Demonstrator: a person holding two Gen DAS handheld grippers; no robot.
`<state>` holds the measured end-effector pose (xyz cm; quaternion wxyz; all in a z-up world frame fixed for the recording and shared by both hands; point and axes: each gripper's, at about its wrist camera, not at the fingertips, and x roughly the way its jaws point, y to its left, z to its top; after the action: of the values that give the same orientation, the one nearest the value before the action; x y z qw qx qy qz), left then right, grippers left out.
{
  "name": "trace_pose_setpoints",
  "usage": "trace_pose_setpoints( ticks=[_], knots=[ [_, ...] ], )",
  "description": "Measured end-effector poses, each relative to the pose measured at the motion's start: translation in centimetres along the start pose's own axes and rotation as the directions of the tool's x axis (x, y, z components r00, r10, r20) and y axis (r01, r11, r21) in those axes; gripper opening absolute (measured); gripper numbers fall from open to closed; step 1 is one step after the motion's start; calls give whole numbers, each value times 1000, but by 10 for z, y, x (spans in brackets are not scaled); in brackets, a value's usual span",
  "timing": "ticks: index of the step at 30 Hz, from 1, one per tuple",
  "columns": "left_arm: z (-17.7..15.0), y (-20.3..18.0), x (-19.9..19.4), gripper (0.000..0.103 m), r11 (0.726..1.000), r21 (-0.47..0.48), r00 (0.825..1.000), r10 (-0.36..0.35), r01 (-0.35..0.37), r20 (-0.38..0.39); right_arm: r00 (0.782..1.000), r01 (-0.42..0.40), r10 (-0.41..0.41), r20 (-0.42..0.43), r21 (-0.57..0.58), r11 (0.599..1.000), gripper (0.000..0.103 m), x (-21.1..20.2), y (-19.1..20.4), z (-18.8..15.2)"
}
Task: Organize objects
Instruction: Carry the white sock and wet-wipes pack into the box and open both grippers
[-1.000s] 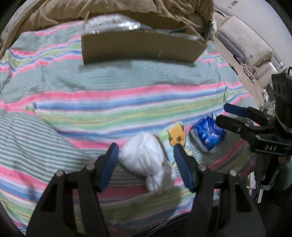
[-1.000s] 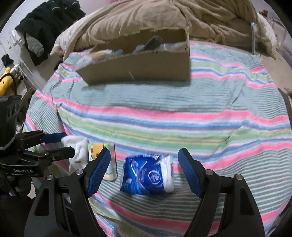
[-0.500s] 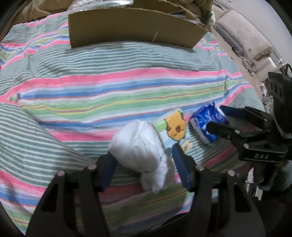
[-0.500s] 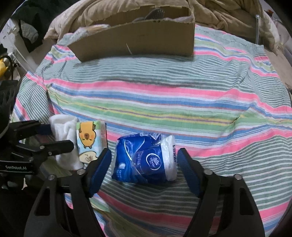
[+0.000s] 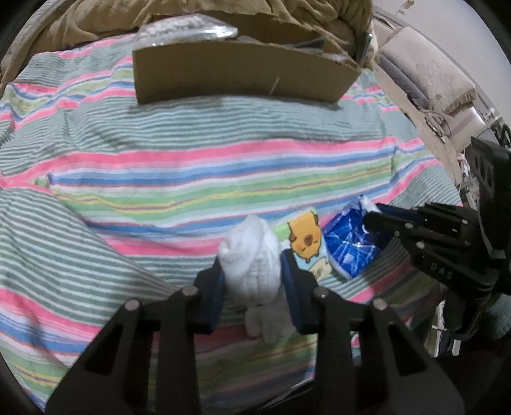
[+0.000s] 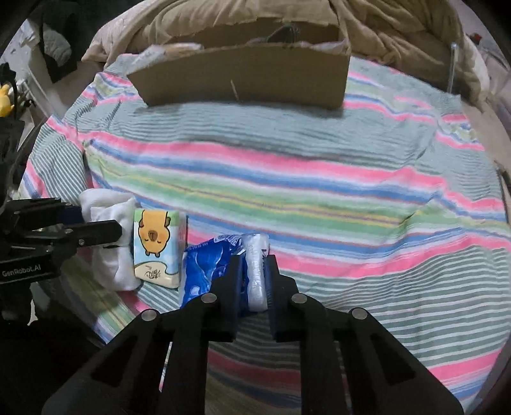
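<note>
grippers clamp their loads near the bed's front edge: left gripper (image 5: 252, 274) pinches the white sock bundle (image 5: 252, 258), right gripper (image 6: 252, 274) squeezes the blue tissue pack (image 6: 220, 265). between them lies the capybara tissue packet (image 6: 158, 244) on the striped blanket (image 6: 287, 178). far back sits the cardboard box (image 6: 249, 78).

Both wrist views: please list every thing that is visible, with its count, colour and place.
White rolled cloth bundle: one, white, near edge of bed, between the left fingers.
Cartoon-printed tissue pack: one, light blue with orange animal, between bundle and blue pack.
Blue plastic tissue pack: one, blue and white, right of cartoon pack.
Brown cardboard box: one, brown, far side of bed, things inside.
Striped bedsheet: one, pink, green, blue.
Tan blanket: one, behind box.
Left gripper: black, shut on bundle.
Right gripper: black, shut on blue pack.
</note>
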<state>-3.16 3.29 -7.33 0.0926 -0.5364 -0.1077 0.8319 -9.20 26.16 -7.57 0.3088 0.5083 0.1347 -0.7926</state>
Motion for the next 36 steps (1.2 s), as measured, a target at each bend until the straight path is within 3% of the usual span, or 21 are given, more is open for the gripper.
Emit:
trace_pose_setpoints(
  ticks=[8,12,25,36],
  knots=[
    [4,-1,-19,29,1000,15,998,-12,11,59,999,-9,9,34,-16,1000,12,-14,5,2],
    [9,1,-26,29,1000,10,997,-9,8,70,997,26,-21,76,-57,998,11,-27,12,12],
    [41,4,-69,29,1000,7,983,18,-19,180,975,66,-44,217,-97,993,11,-78,14,63],
    [78,14,-91,29,1000,3,966,15,-16,258,951,71,-45,306,-75,995,11,-93,2,110]
  ],
)
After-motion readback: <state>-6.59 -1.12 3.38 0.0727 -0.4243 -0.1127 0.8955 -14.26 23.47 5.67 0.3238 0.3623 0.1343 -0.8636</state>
